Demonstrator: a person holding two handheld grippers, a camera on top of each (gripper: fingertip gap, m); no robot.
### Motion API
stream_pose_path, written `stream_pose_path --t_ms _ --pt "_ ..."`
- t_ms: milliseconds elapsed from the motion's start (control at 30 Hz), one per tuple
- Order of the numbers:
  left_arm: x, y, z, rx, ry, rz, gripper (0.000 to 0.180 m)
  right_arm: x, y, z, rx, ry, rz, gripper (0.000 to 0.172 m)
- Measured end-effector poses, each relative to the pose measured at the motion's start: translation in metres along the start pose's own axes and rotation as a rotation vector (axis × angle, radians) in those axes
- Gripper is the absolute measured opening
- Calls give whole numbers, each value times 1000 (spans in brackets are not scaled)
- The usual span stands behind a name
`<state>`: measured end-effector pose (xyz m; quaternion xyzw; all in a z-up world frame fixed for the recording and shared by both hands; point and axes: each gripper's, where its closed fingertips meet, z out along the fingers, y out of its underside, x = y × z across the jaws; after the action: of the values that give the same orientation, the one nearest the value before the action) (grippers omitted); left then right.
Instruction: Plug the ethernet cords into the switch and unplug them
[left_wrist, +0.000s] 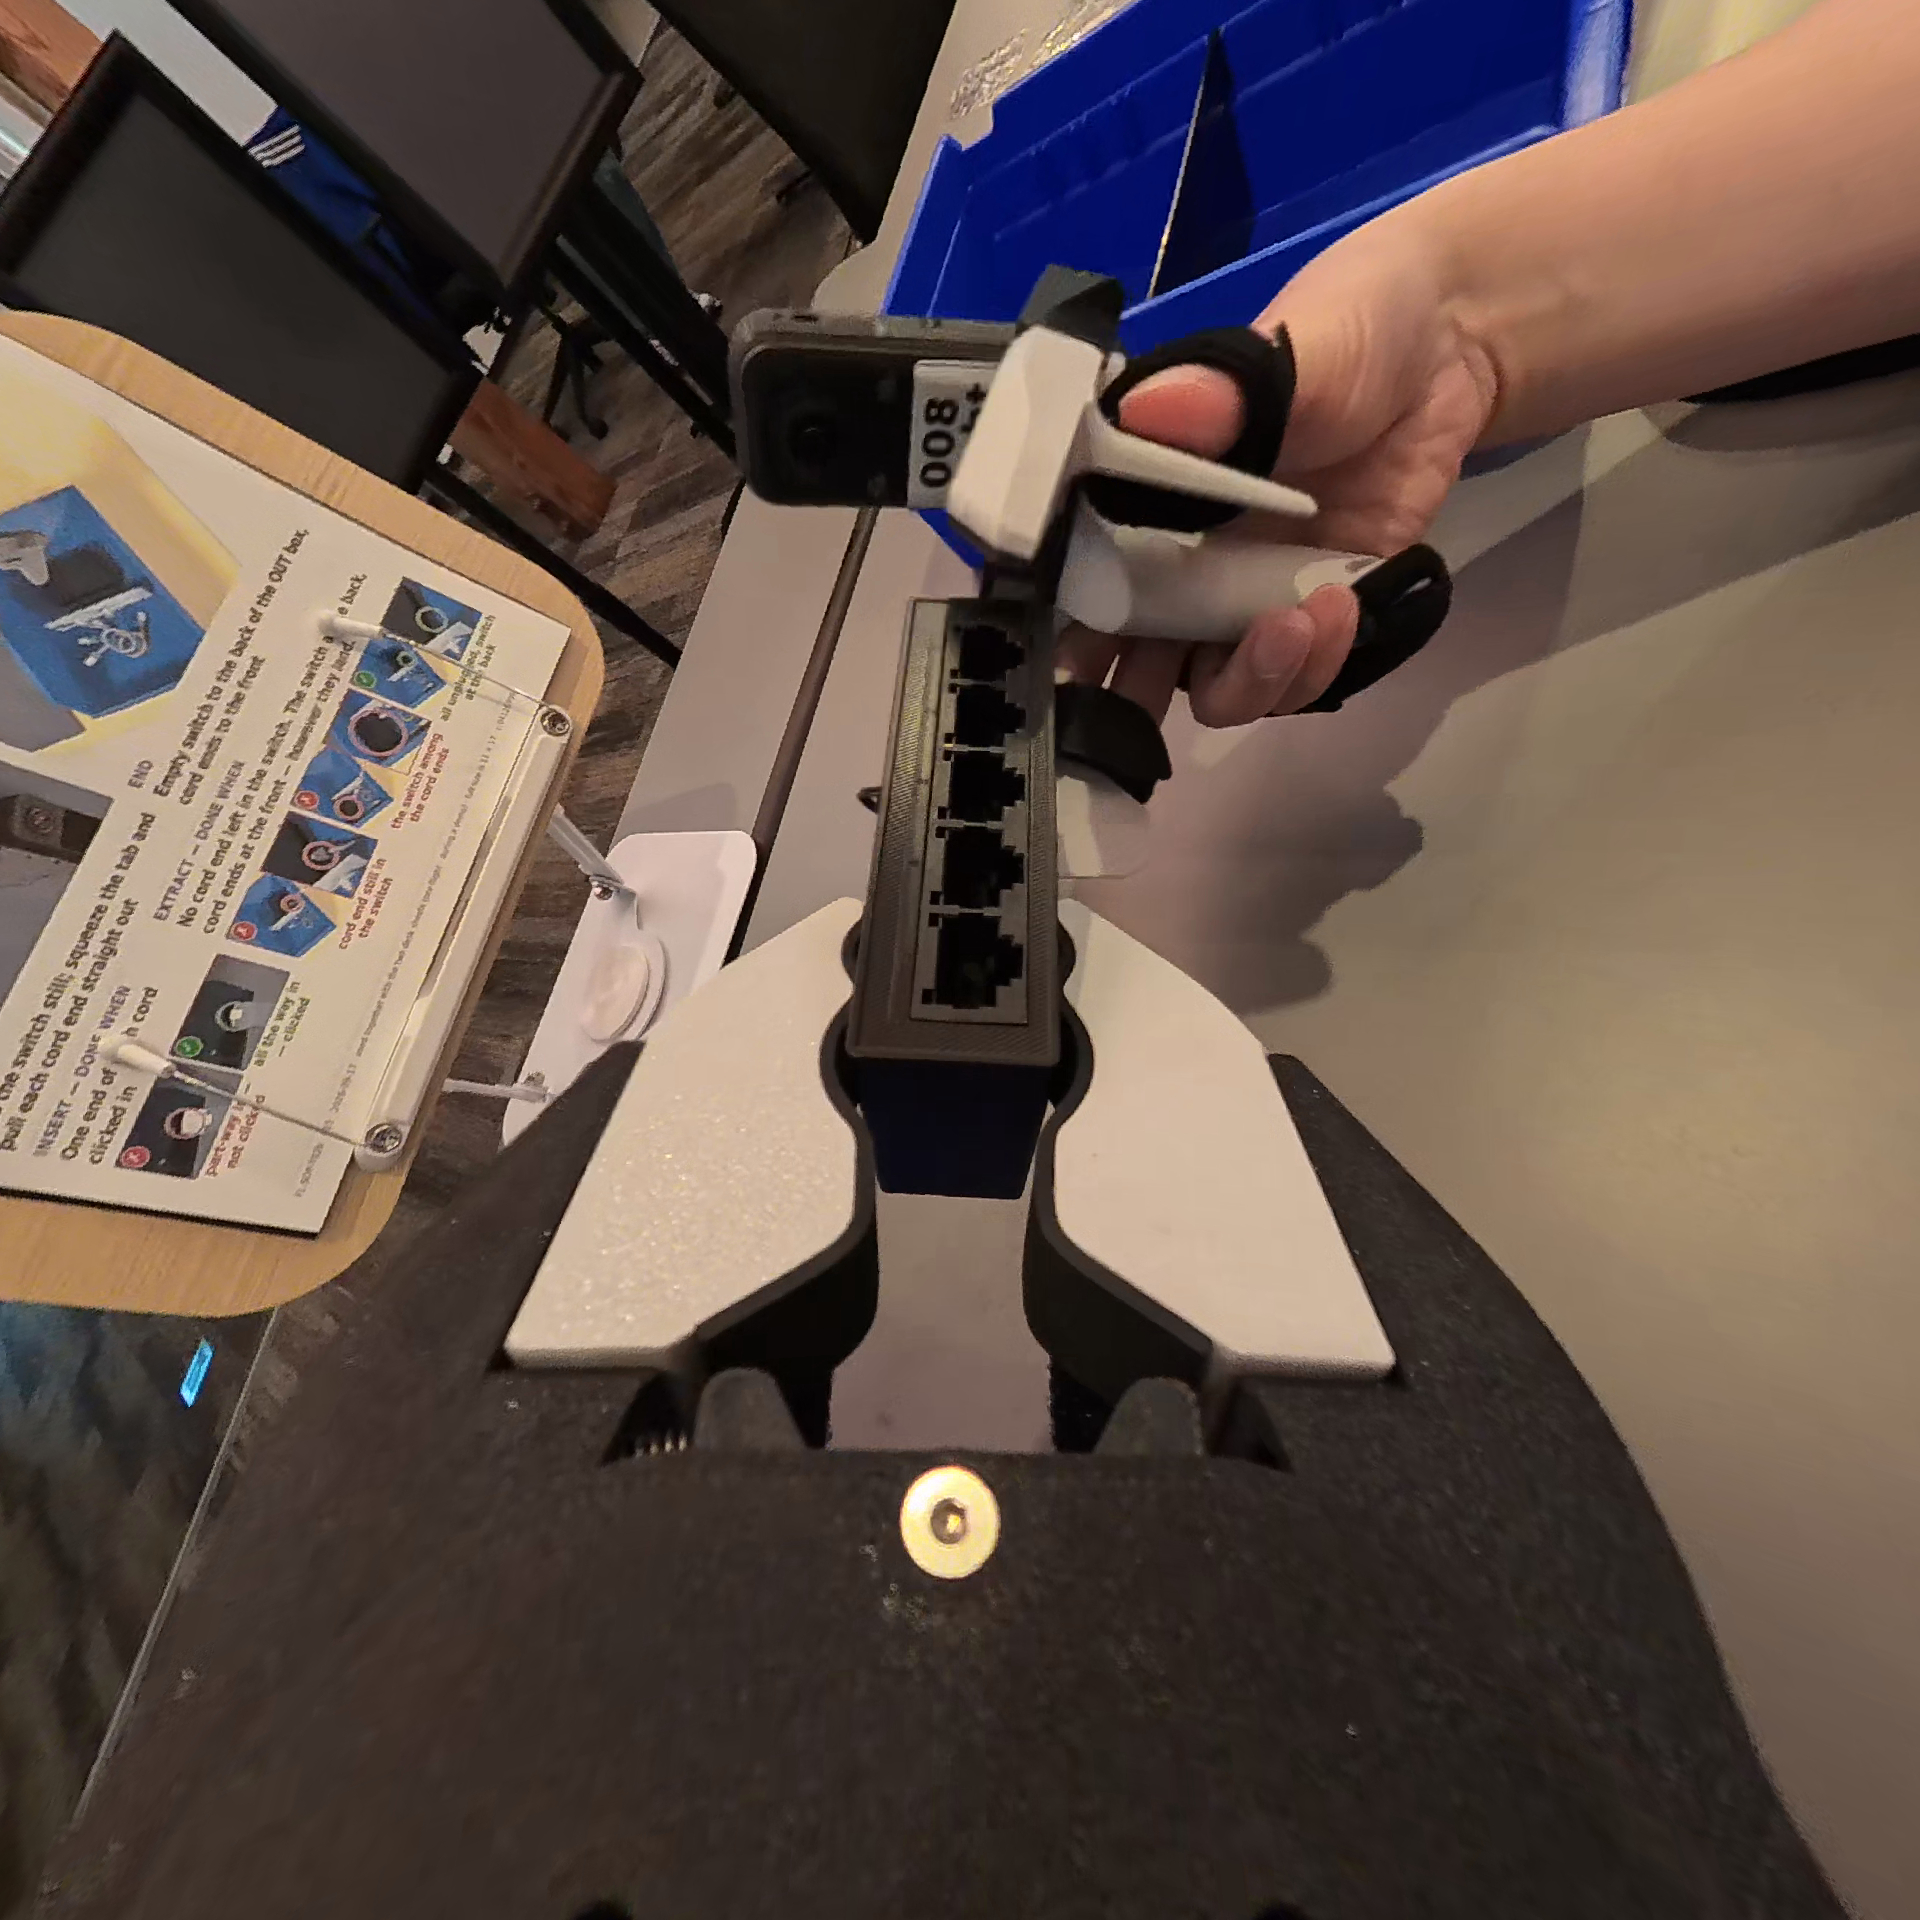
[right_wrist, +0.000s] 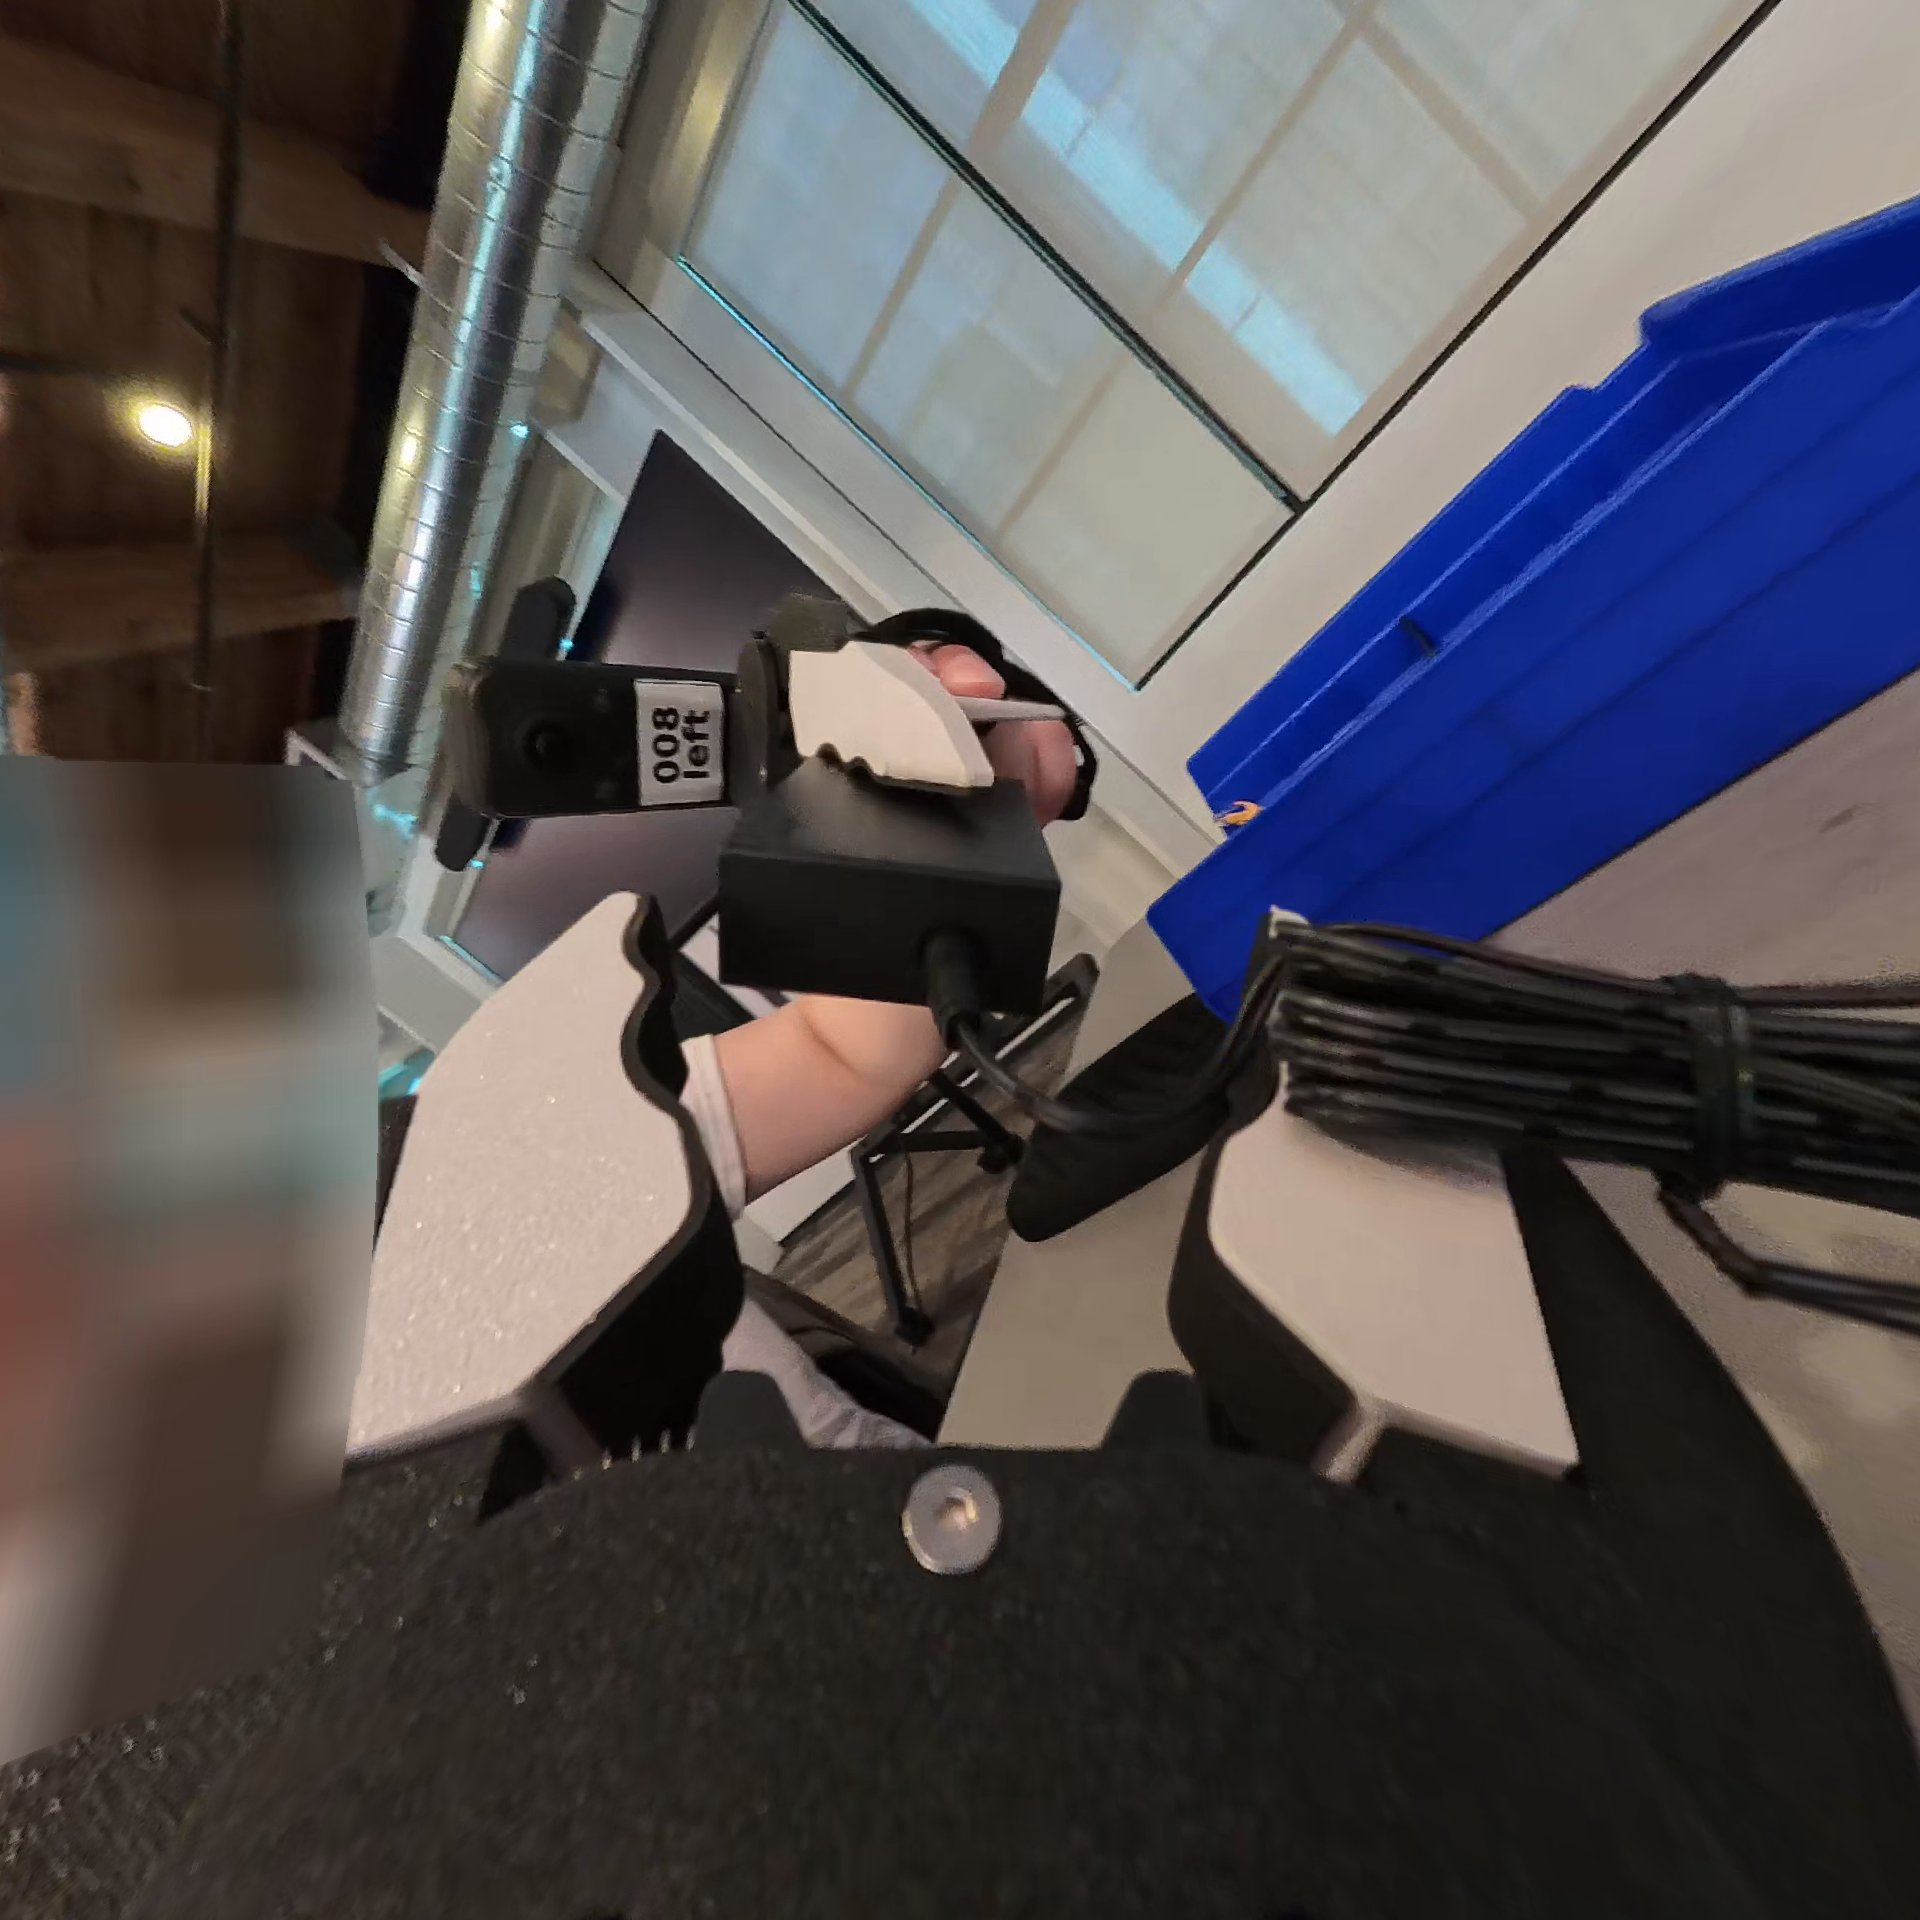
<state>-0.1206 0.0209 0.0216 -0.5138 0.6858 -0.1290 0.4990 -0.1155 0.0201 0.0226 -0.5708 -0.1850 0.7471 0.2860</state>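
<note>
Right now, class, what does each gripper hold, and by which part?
Left gripper: its fingers clamp the black switch at its near end, ports facing up. Right gripper: fingers spread wide, holding nothing.

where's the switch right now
The switch is clamped between the left gripper fingers, held up above the grey table, ports all empty. The blue bin is behind it, and the open right gripper faces its far end.

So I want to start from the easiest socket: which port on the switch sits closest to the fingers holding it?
The bottom port in the row of five on the switch, just above the left gripper; the others run away toward the right gripper.
</note>
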Motion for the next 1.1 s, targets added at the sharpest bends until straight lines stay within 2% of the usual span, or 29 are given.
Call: stream_pose_path --t_ms 133,333,467,600,700,800,867,933,1067,1100 --pt "7 0 3 11 31 21 28 5 9 1 -60 34 -4 100" --pt "9 2 5 14 46 34 29 2 6 -1 -48 11 28 88" --pt "8 3 6 16 56 29 28 5 8 0 -74 56 -4 99" --pt "7 2 6 35 50 37 29 1 8 2 -68 27 2 84" --pt "7 1 6 49 53 42 29 0 7 3 -53 21 12 87" --pt "8 4 8 19 44 78 29 3 7 4 -59 57 5 98" --pt "9 6 9 3 42 89 29 3 8 3 -70 69 -1 99" --pt "8 6 9 -5 40 96 29 3 8 3 -74 66 -8 88" --pt "6 10 10 -24 37 100 29 2 9 4 -81 77 -20 102" --pt "6 11 11 -28 35 104 28 2 9 4 -86 85 -29 97"
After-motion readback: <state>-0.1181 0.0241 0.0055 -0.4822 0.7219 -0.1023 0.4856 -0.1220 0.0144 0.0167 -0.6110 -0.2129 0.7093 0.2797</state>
